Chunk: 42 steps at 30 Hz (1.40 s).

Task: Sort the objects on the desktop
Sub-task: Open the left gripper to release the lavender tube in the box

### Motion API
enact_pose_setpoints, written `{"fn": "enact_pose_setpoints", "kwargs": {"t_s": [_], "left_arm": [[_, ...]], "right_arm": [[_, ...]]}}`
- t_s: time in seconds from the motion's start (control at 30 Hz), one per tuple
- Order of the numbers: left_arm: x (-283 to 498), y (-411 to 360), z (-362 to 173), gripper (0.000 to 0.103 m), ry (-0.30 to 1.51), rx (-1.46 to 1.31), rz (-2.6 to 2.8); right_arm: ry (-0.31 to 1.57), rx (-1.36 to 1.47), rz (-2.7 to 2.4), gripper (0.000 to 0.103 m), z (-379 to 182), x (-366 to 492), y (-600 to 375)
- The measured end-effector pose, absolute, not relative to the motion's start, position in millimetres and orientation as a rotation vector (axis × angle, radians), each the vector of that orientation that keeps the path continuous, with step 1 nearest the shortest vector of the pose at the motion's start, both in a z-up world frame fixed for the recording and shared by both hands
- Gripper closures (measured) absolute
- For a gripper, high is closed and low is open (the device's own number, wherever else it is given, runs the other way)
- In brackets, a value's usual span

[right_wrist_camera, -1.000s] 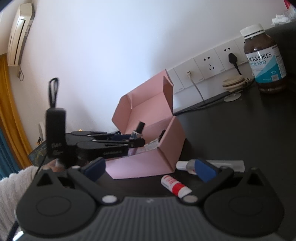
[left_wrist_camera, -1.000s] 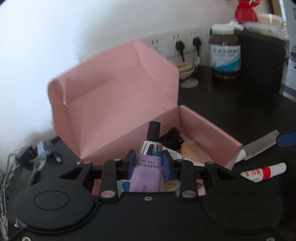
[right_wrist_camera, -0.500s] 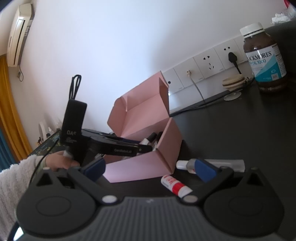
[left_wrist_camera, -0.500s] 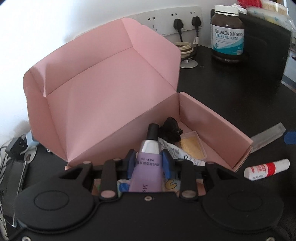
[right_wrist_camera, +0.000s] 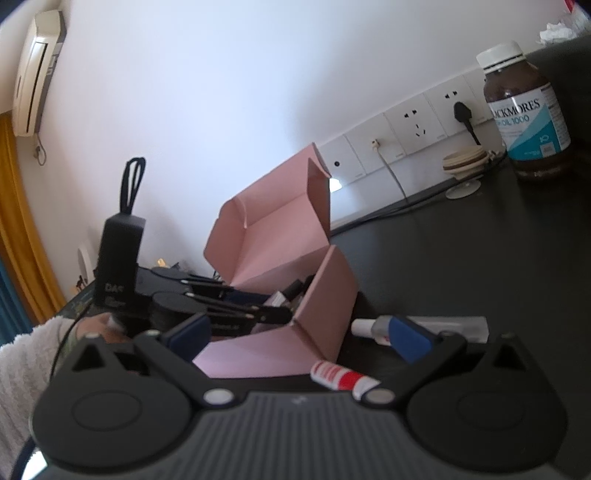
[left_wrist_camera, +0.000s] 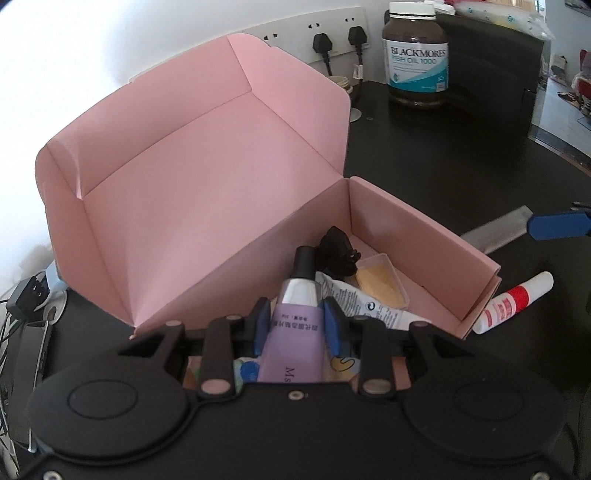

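My left gripper (left_wrist_camera: 295,324) is shut on a purple tube (left_wrist_camera: 295,332) with a black cap, held over the front of the open pink box (left_wrist_camera: 207,206). Inside the box lie a black clip (left_wrist_camera: 334,253), a small yellow-filled clear case (left_wrist_camera: 380,282) and a white printed packet (left_wrist_camera: 354,299). A red-and-white tube (left_wrist_camera: 515,301) lies on the black desk just right of the box. In the right wrist view my right gripper (right_wrist_camera: 299,334) stands open above the desk, with the red-and-white tube (right_wrist_camera: 345,380) and a clear-wrapped tube (right_wrist_camera: 373,326) between and beyond its fingers.
A brown fish oil bottle (left_wrist_camera: 415,55) stands at the back right beside wall sockets (left_wrist_camera: 332,33) with black plugs. A flat clear wrapper (left_wrist_camera: 495,230) lies right of the box. Cables and a phone (left_wrist_camera: 31,354) crowd the left edge. A person's hand and white sleeve (right_wrist_camera: 26,354) hold the left gripper.
My left gripper has moved forward and lower over the box, still holding the purple tube. The right gripper has hardly moved and stays open.
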State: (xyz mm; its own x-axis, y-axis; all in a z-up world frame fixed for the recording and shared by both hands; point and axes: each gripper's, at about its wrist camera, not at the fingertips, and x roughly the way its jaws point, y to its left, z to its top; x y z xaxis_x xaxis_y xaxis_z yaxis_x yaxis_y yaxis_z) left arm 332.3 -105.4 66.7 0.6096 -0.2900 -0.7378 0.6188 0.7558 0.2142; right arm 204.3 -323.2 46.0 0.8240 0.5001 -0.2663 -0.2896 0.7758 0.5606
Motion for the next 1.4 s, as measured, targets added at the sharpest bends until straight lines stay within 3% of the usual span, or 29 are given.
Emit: {"fn": "enact_pose_setpoints", "kwargs": {"t_s": [0.4,0.47,0.6,0.73,0.93,1.4], "left_arm": [[324.9,-101.8,66.0,0.07,0.674,0.483,-0.506],[323.7,-101.1,65.8,0.062,0.659,0.484,-0.498],[321.1,-99.7,66.7,0.058,0.637,0.484,-0.486],[319.9,-98.4,71.0,0.038,0.617,0.472,-0.471],[312.3,-105.5,79.3,0.017,0.552,0.463,-0.467],[263.2,-67.5,127.4,0.006,0.343,0.295,-0.449]], "right_arm": [[0.428,0.547,0.435,0.001,44.9,206.6,-324.7],[0.431,0.554,0.434,0.001,44.3,206.9,-325.5],[0.433,0.56,0.433,0.001,43.7,207.0,-326.3],[0.434,0.561,0.433,0.001,43.5,206.4,-326.1],[0.436,0.562,0.43,0.001,43.6,206.1,-326.1],[0.378,0.344,0.347,0.001,65.6,185.0,-264.3]]}}
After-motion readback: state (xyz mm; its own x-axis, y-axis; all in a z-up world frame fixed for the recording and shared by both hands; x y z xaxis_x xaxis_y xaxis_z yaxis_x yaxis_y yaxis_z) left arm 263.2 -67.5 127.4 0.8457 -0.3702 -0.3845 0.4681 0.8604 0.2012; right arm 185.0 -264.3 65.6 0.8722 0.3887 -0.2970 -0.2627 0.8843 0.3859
